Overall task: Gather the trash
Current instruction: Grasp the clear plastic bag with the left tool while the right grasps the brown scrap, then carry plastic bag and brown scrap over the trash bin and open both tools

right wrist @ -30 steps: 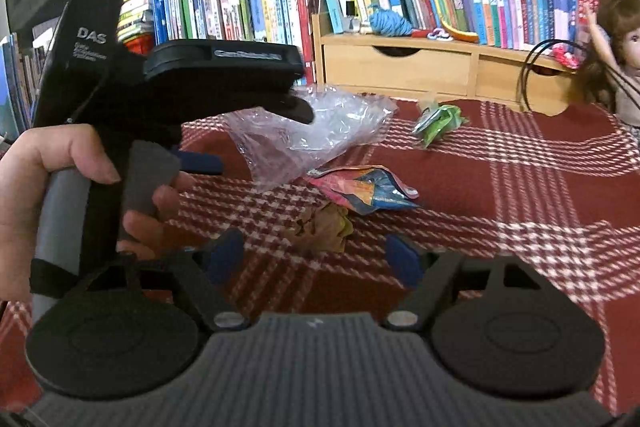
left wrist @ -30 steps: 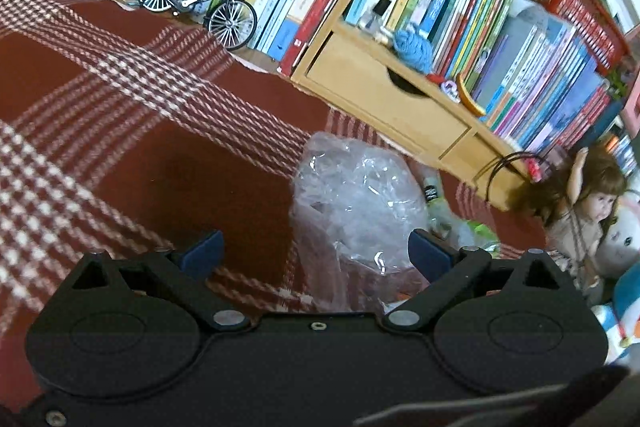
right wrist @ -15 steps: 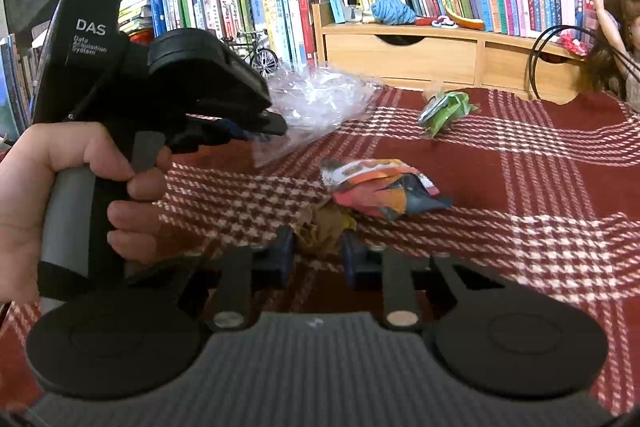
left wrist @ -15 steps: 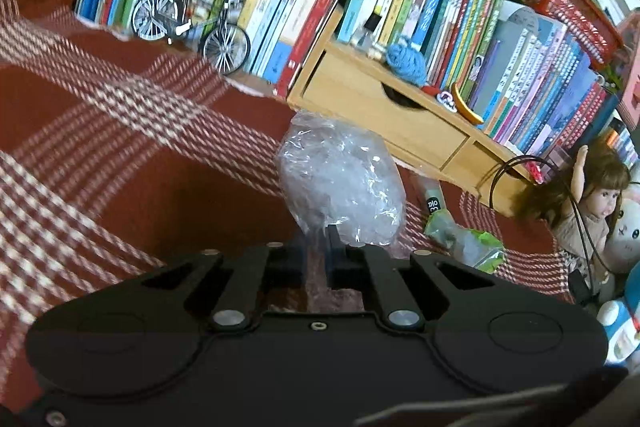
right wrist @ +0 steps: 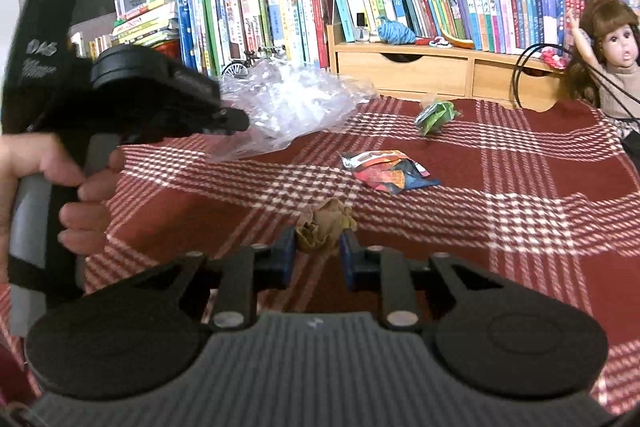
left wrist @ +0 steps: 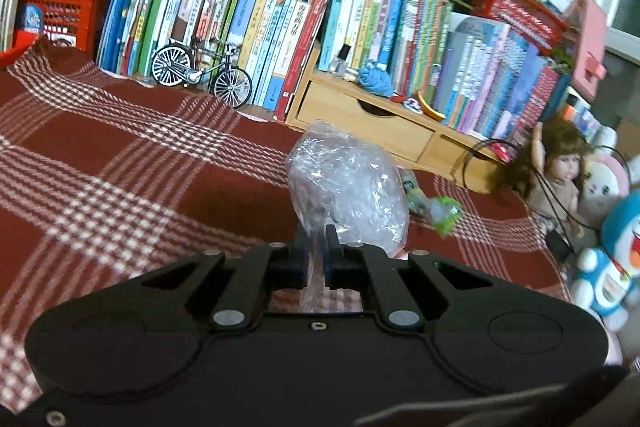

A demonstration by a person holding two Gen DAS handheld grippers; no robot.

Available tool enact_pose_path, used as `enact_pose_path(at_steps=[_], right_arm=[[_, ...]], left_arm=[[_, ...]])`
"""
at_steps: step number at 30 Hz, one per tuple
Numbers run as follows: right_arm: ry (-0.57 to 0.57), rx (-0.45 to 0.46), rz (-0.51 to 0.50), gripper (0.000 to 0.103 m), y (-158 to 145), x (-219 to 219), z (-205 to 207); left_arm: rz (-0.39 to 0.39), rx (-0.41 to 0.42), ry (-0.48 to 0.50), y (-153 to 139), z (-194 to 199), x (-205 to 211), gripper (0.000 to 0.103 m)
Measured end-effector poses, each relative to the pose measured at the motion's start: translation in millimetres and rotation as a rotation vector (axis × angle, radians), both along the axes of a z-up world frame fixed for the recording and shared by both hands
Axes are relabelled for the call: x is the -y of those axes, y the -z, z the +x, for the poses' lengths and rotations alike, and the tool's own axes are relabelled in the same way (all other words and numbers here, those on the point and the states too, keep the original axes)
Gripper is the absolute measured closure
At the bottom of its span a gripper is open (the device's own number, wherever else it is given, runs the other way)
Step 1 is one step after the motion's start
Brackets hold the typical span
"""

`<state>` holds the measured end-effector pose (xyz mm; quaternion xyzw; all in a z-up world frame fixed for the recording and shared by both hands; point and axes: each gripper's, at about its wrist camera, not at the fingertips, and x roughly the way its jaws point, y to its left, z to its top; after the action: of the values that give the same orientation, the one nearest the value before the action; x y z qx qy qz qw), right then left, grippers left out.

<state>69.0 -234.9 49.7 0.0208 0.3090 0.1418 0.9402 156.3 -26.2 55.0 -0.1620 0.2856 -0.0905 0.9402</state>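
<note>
- Right gripper (right wrist: 318, 251) grasps the brown crumpled scrap (right wrist: 326, 230) between its blue pads, lifted slightly off the checked cloth (right wrist: 520, 195).
- Left gripper (left wrist: 316, 253) is clenched on the neck of the clear plastic bag (left wrist: 348, 187), which billows forward from its tips.
- From the right gripper, the bag (right wrist: 288, 103) hangs ahead and to the left, its mouth not discernible.
- Colourful wrapper (right wrist: 390, 171) lies just ahead-right; green wrapper (right wrist: 436, 111) farther beyond.
</note>
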Motion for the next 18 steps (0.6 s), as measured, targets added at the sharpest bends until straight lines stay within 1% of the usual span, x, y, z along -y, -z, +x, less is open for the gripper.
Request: enact_pose_path(at_steps=[6, 9, 11, 14, 18], right_arm=[[0.014, 0.032, 0.022, 0.075, -11, 3, -43], [0.022, 0.044, 0.046, 0.075, -13, 5, -65], [0.022, 0.053, 0.041, 0.075, -14, 3, -79], [0.022, 0.059, 0.035, 0.075, -15, 1, -98], [0.017, 0.067, 0.039, 0.074, -17, -1, -117]], left_arm=[[0.002, 0.04, 0.025, -12, -71, -13, 0.097], [-0.009, 0.055, 0.04, -13, -109, -19, 0.097], [0.005, 0.07, 0.053, -13, -133, -21, 0.097], [0.037, 0.112, 0.066, -14, -169, -25, 0.097], [0.04, 0.175, 0.059, -16, -218, -36, 0.097]])
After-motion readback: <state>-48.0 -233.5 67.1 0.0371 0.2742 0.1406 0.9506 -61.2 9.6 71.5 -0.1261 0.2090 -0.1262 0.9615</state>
